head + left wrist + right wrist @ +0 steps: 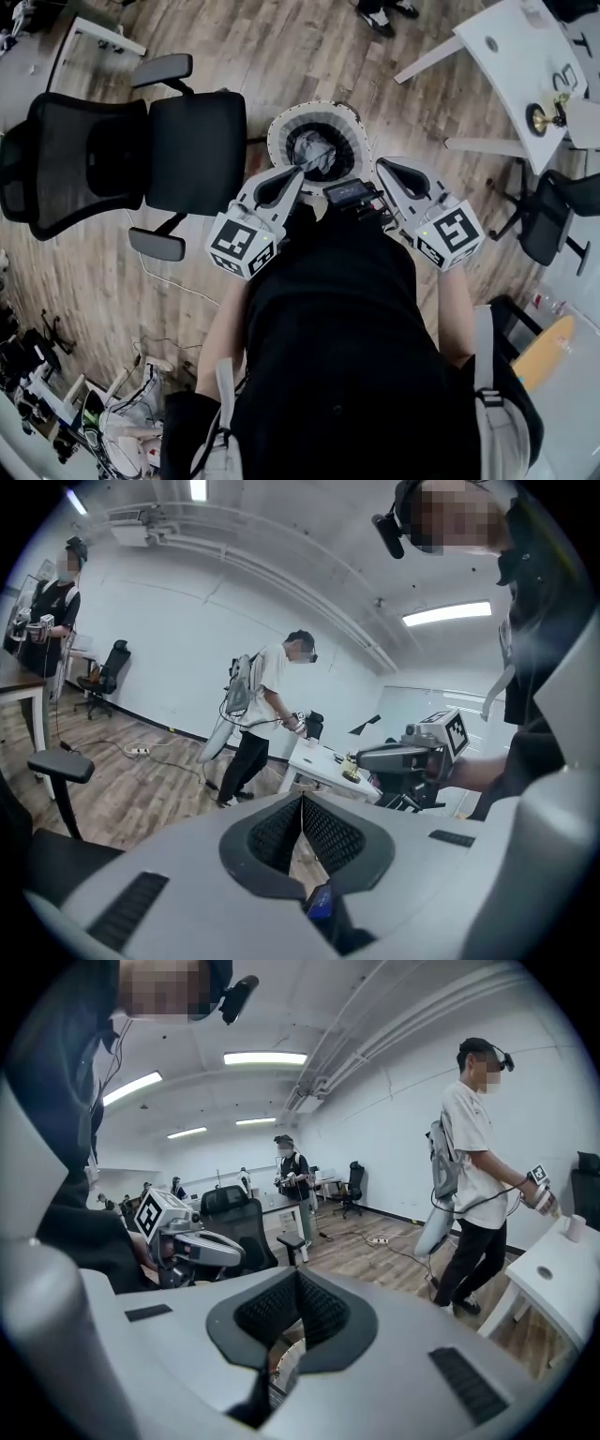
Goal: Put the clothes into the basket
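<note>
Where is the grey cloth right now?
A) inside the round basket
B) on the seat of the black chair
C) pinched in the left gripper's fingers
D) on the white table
A: in the head view the crumpled grey cloth lies down inside the round white-rimmed basket, which stands on the wooden floor.
</note>
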{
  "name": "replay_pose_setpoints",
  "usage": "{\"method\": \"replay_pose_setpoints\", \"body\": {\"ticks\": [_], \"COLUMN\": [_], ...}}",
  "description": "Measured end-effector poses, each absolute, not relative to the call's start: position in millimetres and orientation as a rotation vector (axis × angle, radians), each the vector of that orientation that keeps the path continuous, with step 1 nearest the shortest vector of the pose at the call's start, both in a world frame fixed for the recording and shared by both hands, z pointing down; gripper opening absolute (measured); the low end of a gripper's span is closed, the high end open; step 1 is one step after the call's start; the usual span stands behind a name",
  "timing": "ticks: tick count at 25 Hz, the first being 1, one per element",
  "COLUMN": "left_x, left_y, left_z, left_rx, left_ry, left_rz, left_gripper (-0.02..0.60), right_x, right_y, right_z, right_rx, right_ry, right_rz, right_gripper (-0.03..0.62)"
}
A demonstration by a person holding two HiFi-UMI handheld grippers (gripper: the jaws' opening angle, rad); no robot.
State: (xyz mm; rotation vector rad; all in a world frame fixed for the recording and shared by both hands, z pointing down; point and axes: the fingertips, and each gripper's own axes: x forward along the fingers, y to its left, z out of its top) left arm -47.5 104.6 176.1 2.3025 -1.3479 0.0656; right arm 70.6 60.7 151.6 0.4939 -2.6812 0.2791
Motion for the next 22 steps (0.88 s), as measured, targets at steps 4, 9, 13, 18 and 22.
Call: {"method": "replay_pose_setpoints", "body": {"ticks": [4, 9, 13, 18, 22], "left_x": [-52.4, -60.8, -69.7, -74.4, -76.5], "left_y": [106.6, 117.7, 123.3, 125.8, 128.3], "left_z": [169.6, 168.5, 169.0, 168.8, 169.7], "left_rx": [2.341, 2.344, 2.331, 2.325, 2.322], "left_ry": [-1.34, -1.337, -1.347, -1.36, -1.359], "left_rz": [0.061, 0.069, 0.055, 0.042, 0.04], "left_gripper": [0.018, 0.018, 0.018, 0.018, 0.018], "right_x": [65.5, 60.8, 53.7, 52.3, 49.9], "right_y": [67.2, 72.9, 80.2, 78.5, 79.3], "right_z": [153.3, 154.0, 152.4, 151.9, 153.5], "right_rx": [0.535, 0.584, 0.57, 0.59, 0.591], "right_ry": [-2.674, -2.665, -2.667, -2.66, -2.645], "right_rz": [0.286, 0.305, 0.294, 0.284, 0.285], "right_gripper": [0.016, 0.016, 0.017, 0.015, 0.015]}}
